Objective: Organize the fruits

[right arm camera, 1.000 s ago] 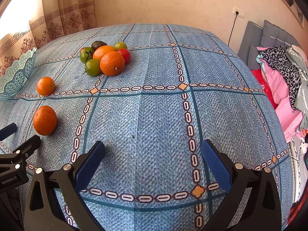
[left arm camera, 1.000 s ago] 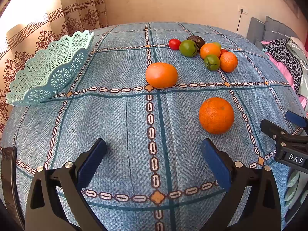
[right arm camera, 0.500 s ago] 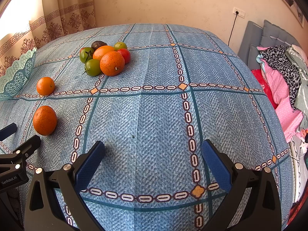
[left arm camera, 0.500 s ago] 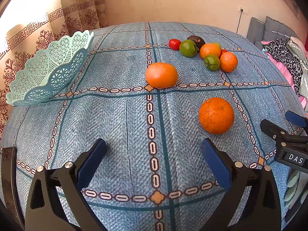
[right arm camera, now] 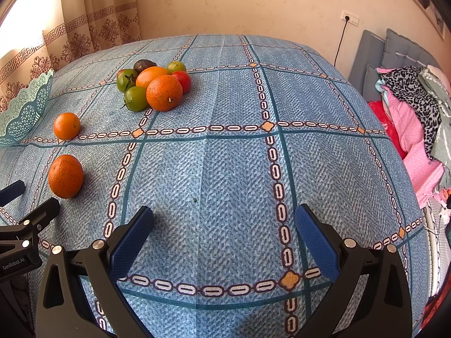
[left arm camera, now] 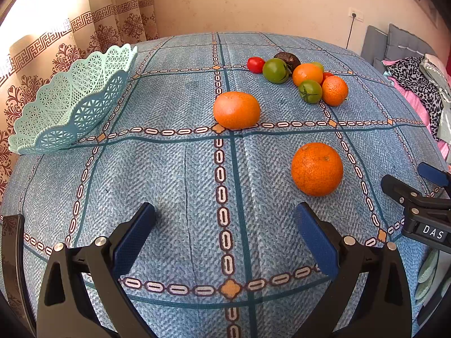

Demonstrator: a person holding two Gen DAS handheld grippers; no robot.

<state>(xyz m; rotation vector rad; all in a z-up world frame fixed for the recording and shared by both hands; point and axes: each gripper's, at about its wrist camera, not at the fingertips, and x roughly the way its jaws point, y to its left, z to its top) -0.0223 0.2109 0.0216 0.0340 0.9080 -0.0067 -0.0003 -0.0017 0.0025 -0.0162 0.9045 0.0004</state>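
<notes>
Fruit lies loose on the blue tablecloth (left arm camera: 174, 174): nearest orange (left arm camera: 316, 169) just ahead of the left gripper (left arm camera: 225, 233), second orange (left arm camera: 236, 109) beyond, mixed cluster (left arm camera: 304, 77) at the far side. The basket (left arm camera: 70, 104) sits empty at the left edge, probably the destination. Both the left gripper and the right gripper (right arm camera: 224, 235) hover with jaws spread, holding nothing. Cluster fruits overlap; the count is unclear.

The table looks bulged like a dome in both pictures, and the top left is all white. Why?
Left wrist view: the fisheye lens bends the tablecloth lines into curves, and daylight at the curtain washes out that corner. Right wrist view: same bulge, same glare, corners dark; the near orange stays sharp, casting a soft shadow to its right.
</notes>
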